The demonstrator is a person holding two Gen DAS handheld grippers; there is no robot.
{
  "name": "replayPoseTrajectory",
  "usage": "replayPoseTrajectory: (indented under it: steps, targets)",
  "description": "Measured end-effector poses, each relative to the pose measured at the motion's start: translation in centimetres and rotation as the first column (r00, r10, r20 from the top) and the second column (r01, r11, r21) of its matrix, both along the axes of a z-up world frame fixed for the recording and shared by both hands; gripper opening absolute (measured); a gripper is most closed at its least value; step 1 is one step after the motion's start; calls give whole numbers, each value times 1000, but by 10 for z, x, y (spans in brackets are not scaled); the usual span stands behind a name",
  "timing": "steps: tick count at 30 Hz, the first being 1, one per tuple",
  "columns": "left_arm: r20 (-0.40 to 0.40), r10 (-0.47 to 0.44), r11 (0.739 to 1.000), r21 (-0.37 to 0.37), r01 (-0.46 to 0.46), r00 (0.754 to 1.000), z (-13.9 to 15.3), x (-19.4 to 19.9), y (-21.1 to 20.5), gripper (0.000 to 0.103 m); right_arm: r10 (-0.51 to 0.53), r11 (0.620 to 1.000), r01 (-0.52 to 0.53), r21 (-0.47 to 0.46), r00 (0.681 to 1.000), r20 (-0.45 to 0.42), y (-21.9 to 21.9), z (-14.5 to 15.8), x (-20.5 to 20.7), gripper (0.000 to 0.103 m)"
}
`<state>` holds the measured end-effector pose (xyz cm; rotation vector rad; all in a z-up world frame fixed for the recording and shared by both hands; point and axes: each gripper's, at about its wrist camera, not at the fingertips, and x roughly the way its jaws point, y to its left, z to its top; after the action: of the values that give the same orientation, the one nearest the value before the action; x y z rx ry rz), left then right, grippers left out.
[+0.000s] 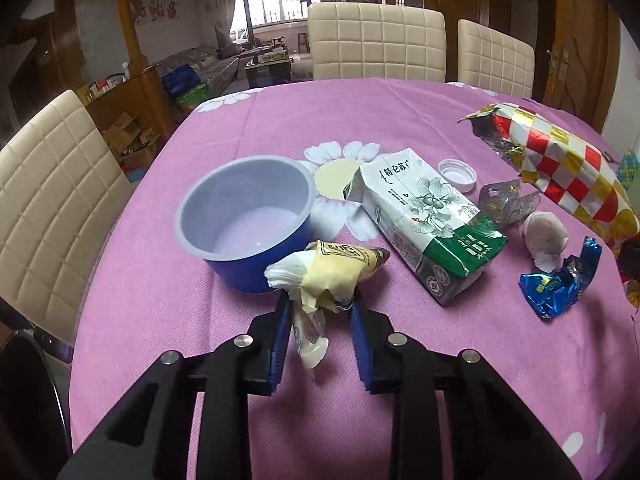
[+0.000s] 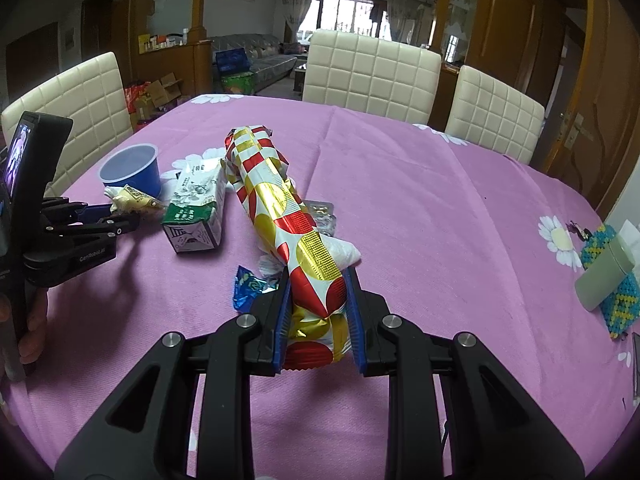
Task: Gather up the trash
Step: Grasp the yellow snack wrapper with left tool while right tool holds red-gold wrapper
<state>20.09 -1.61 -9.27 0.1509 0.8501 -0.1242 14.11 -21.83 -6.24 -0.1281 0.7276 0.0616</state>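
Left wrist view: the left gripper [image 1: 318,304] pinches a crumpled cream-yellow snack wrapper [image 1: 334,274] between its blue pads, the wrapper's long axis running toward two o'clock. A blue plastic bowl with pale lining [image 1: 246,220] sits just beside it at eleven o'clock, the likely drop spot, so the move ahead looks like a short carry up-left. Farther right lie a white-and-green paper carton [image 1: 424,232] and a crushed blue foil wrapper [image 1: 560,284]. Right wrist view: the right gripper [image 2: 318,292] clamps a long red, gold and white checked foil wrapper [image 2: 280,208], pointing toward eleven o'clock.
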Motion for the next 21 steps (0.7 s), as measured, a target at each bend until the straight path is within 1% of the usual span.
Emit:
replayPoseTrajectory:
  steps: [3, 9, 15, 18, 21]
  targets:
    - [29, -2, 1000, 6, 2, 1000, 6, -12, 5, 26, 31, 1000, -30, -5, 1000, 4, 9, 2, -2, 26]
    - [109, -10, 998, 63, 3, 994, 21, -46, 22, 26, 98, 995, -98, -22, 995, 2, 35, 2, -4, 26]
    - [117, 4, 998, 67, -12, 993, 25, -64, 51, 26, 167, 986, -167, -28, 986, 5, 63, 6, -5, 26]
    - [125, 14, 998, 64, -22, 992, 28, -72, 64, 26, 218, 976, -218, -19, 976, 1, 81, 8, -7, 26]
    - [133, 22, 999, 45, -28, 991, 33, -79, 79, 26, 267, 963, -267, -19, 964, -4, 101, 10, -8, 26]
